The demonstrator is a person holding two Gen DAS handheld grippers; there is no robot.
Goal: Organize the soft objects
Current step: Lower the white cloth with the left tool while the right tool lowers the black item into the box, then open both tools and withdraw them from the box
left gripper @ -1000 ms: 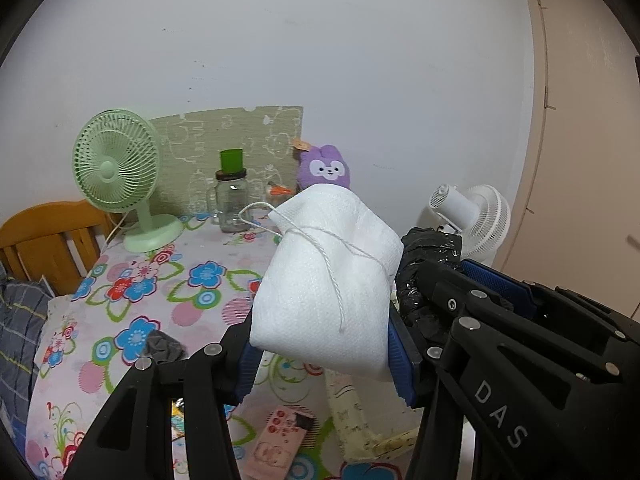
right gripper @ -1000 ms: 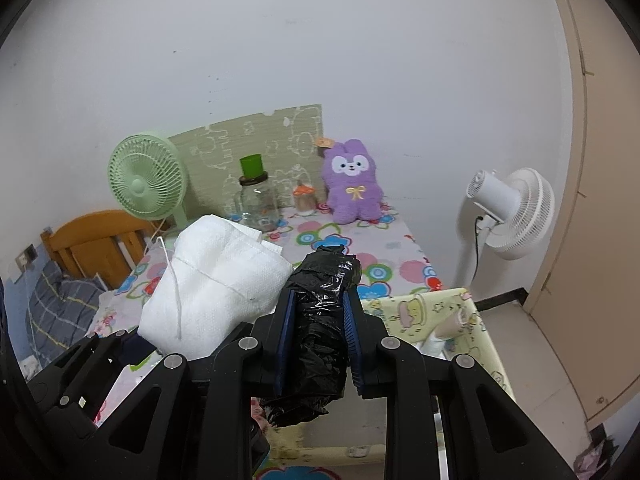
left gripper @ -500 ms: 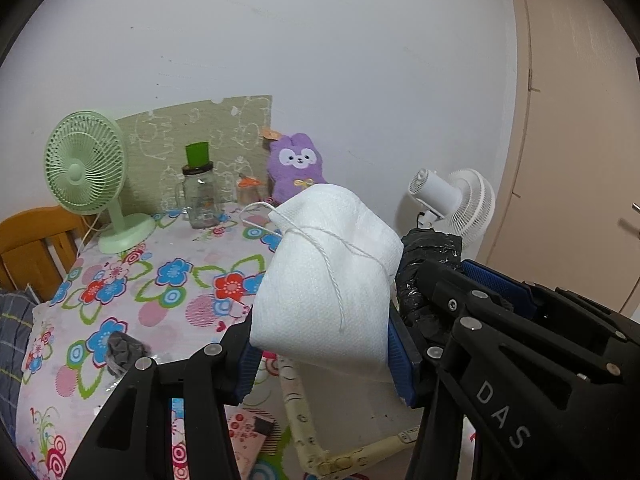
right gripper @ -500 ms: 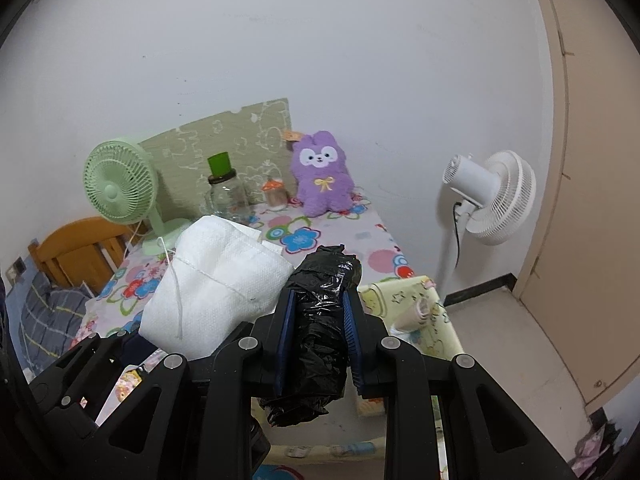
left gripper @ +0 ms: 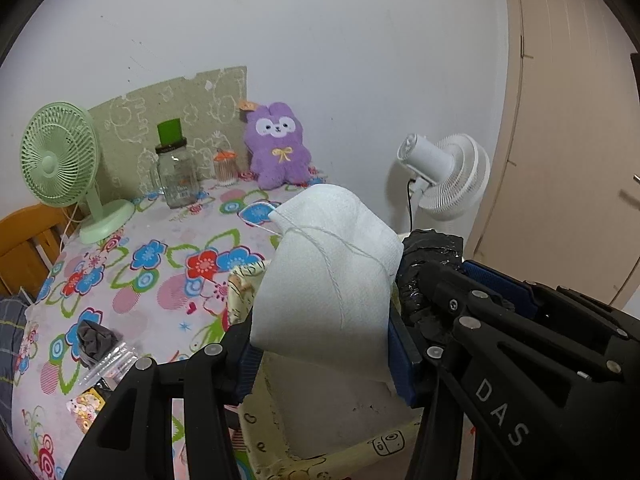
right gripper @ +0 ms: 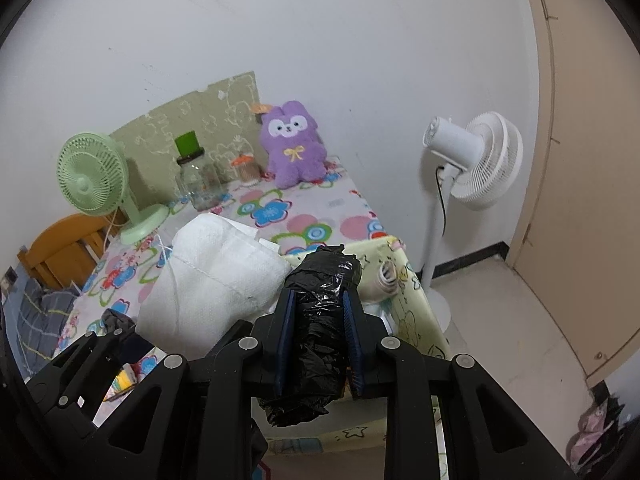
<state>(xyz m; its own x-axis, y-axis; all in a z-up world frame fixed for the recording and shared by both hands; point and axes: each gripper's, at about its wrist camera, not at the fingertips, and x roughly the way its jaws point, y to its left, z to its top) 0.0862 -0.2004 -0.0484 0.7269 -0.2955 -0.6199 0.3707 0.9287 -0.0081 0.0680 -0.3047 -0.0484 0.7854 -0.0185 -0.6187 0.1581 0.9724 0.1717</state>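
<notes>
Through the left wrist view: left tool [left gripper: 326,350] clamped on a white cloth pouch [left gripper: 328,280], blue pads pressing its lower sides so the soft bulk bulges up between the fingers, a thin white string [left gripper: 336,264] draped loose across its face. Held aloft above a pale yellow fabric box [left gripper: 280,432] with cartoon prints, likely the bin meant for soft things, which would explain the carry over its open mouth. Just to the right, the right tool [left gripper: 432,292] alongside, gripping a black plastic bundle [left gripper: 428,256]; "DAS" readable in pale letters on its black arm. Behind, on the desk [left gripper: 132,280] with the flowered cover: a green fan [left gripper: 60,160], a glass jar [left gripper: 176,176] with green lid, a purple plush toy [left gripper: 278,146] propped against the wall, a grey crumpled cloth [left gripper: 94,338] near the front edge. Beyond the desk, a white standing fan [left gripper: 448,172]. Through the right wrist view: right tool [right gripper: 318,340] shut tight on the black plastic bundle [right gripper: 316,320], squeezed narrow between the blue pads, ends spilling out above and below. White cloth pouch [right gripper: 216,276] touching it on the left, both carried side by side over the yellow fabric box [right gripper: 404,304], probably for dropping in together. No other writing legible; cartoon figures on the box too small to read.
</notes>
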